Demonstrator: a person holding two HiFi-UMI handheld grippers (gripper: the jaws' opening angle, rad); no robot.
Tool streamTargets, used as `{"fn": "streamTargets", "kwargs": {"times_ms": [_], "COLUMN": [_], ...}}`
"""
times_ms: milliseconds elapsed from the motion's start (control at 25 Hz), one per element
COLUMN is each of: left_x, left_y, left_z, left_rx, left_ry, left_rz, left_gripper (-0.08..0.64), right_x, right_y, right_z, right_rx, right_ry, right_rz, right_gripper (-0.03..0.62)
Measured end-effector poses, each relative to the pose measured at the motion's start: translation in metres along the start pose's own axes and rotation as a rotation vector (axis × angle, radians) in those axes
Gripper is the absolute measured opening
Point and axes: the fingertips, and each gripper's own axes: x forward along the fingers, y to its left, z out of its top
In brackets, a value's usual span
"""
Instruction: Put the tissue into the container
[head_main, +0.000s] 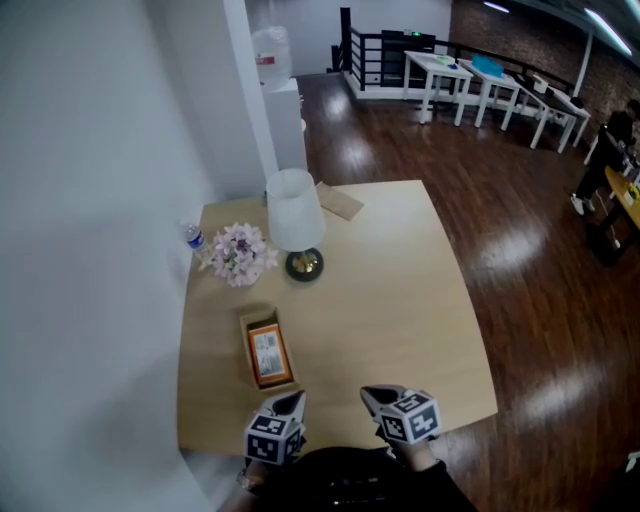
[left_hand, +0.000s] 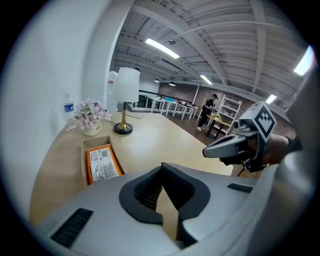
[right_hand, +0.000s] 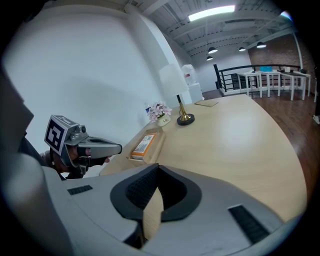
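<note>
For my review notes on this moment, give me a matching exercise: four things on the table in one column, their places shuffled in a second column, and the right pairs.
Things:
1. table lamp
2. water bottle
3. orange packet
4. flat brown card

Places (as the head view shows them):
A. inside the wooden box
B. at the far edge of the table, behind the lamp
C. just right of the pink flowers
D. at the table's left edge, by the white wall

Pairs: 1-C, 2-D, 3-A, 4-B.

Bright overhead strip lights (left_hand: 162, 48); glare on floor (head_main: 515, 245); fisheye-warped edges.
</note>
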Motion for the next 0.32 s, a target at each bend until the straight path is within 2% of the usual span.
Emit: {"fn": "streamTargets", "kwargs": {"times_ms": [320], "left_x": [0.0008], "left_y": [-0.003], "left_z": [0.0021], "left_rx": [0.002], "left_ry": [0.02], "left_rz": [0.002], "left_gripper": [-0.003], "right_x": [-0.0061], "right_y": [-0.0038], "right_z": [0.0057], "right_rx": [0.007], "right_ry": [-0.01], "right_rz": [0.002], "right_gripper": [-0.018]}}
